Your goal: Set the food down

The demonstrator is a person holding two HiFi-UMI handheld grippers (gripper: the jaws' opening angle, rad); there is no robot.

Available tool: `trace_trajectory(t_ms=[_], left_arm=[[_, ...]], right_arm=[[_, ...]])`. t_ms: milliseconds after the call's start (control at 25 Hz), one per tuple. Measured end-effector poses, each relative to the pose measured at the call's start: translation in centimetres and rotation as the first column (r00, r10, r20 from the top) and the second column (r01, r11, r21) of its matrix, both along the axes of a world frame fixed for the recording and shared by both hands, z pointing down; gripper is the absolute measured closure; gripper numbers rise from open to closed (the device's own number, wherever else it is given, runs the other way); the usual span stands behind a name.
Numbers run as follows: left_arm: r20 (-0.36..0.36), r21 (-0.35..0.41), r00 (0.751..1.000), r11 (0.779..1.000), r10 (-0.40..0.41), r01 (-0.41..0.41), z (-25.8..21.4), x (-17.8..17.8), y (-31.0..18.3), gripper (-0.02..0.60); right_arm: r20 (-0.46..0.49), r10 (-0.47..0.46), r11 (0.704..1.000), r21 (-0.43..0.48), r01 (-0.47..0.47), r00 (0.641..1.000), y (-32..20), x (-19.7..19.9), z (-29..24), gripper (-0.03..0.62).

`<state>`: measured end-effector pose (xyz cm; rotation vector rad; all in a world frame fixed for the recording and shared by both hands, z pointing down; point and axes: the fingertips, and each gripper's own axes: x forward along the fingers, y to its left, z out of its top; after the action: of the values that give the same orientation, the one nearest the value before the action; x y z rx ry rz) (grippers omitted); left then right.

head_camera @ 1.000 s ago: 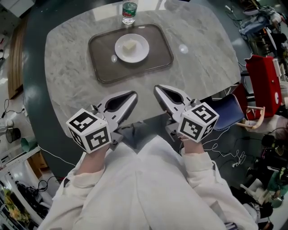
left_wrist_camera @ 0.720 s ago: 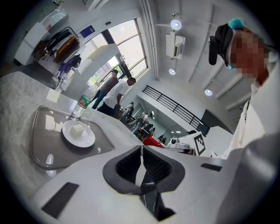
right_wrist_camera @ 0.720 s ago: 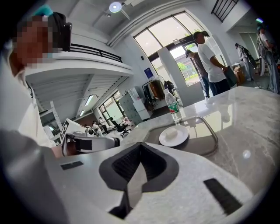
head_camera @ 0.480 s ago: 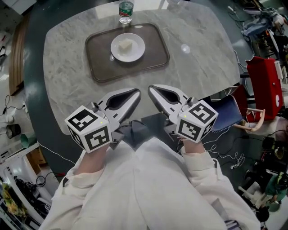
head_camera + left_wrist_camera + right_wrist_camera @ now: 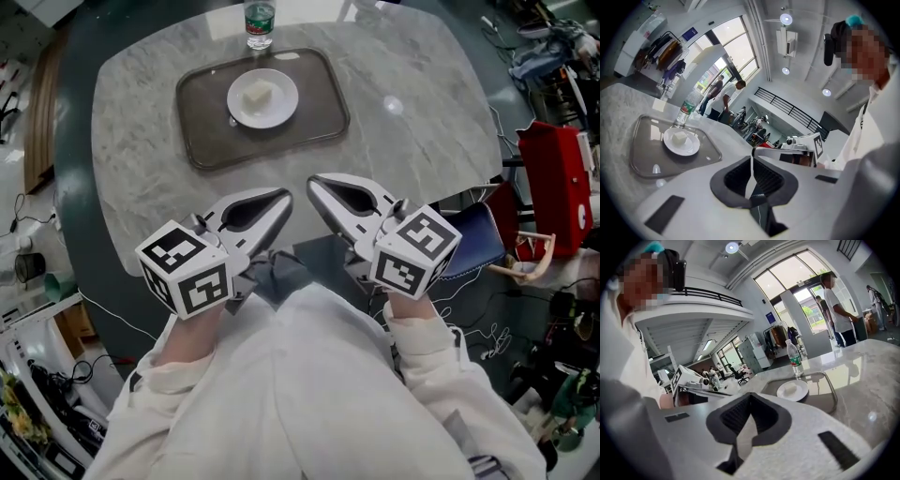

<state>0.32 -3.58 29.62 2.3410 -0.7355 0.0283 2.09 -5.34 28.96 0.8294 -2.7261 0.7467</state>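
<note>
A pale chunk of food [image 5: 260, 94] lies on a white plate [image 5: 273, 110], which rests on a dark grey tray [image 5: 206, 141] toward the far side of the marble table [image 5: 412, 122]. The same plate [image 5: 682, 142] [image 5: 792, 390] appears in both gripper views, far beyond the jaws. My left gripper [image 5: 285, 195] and right gripper [image 5: 312, 184] hover side by side over the table's near edge, well short of the tray. Both are shut with nothing between their jaws.
A plastic water bottle [image 5: 259, 22] stands just past the tray's far rim. A red bag [image 5: 553, 178] and a blue chair seat [image 5: 473, 239] sit off the table's right side, with cables on the floor. In the gripper views, people stand by the distant windows.
Both grippers have stayed almost still and shut. The view has shifted slightly, so the tray and plate sit a little further left and up in the picture.
</note>
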Motion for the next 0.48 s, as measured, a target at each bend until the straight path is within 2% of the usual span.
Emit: trace_trajectory(t_ms=[480], left_arm=[[0.006,-0.011,1.000,1.000,0.014,-0.014,0.1,1.2,0.3,0.554]], right_arm=[[0.003,-0.051,0.999,-0.006,0.051,0.999,0.8,0.2,0.0,0.592]])
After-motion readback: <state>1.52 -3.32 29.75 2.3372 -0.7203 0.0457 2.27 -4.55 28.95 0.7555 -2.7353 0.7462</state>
